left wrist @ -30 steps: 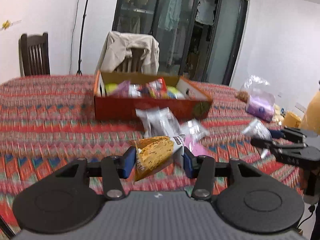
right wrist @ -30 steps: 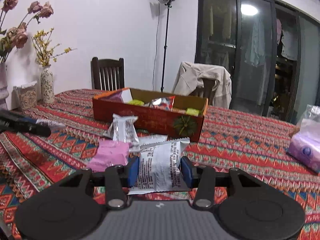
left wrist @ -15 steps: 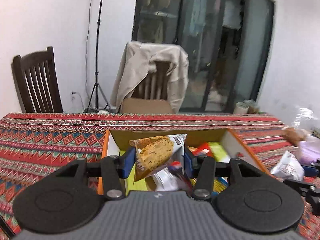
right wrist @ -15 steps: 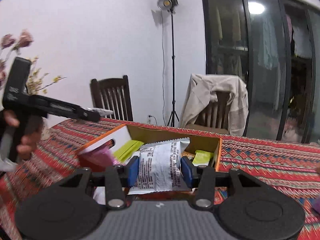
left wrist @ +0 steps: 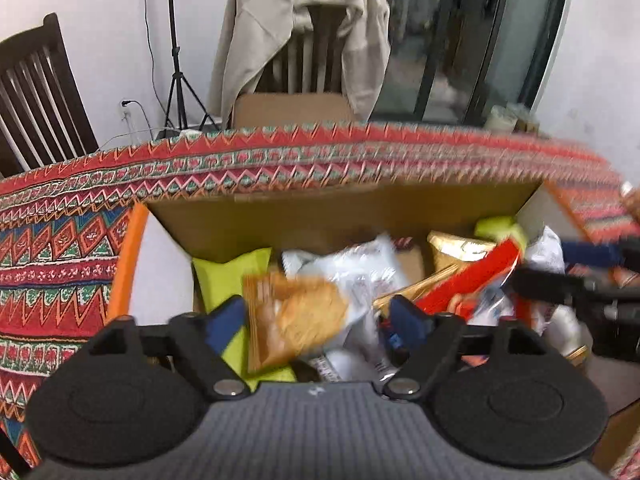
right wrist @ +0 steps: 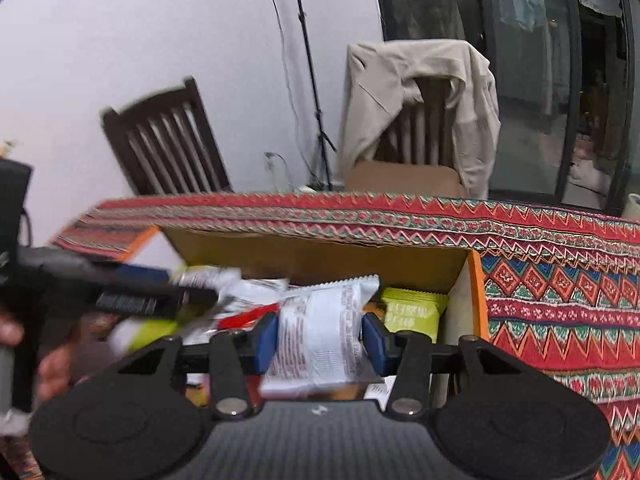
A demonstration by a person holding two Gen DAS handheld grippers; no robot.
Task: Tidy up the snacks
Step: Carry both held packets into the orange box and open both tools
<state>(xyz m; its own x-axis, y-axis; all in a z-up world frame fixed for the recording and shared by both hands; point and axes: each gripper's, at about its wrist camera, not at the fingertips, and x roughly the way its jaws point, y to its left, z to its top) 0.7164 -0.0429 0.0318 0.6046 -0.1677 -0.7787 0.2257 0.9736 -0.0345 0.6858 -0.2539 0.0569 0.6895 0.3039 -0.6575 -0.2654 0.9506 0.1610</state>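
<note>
A red patterned tablecloth (left wrist: 60,248) covers the table, with a dark chair (left wrist: 36,96) at upper left and a jacket-draped chair (left wrist: 304,36) at top centre. A cardboard box (left wrist: 344,216) fills mid-frame, full of snack packs. At lower centre the left gripper (left wrist: 316,320) is spread, an orange packet (left wrist: 296,316) blurred and loose between its pads over the box. In the right wrist view the right gripper (right wrist: 320,340) pinches a white packet (right wrist: 320,332) above the box (right wrist: 320,256).
</note>
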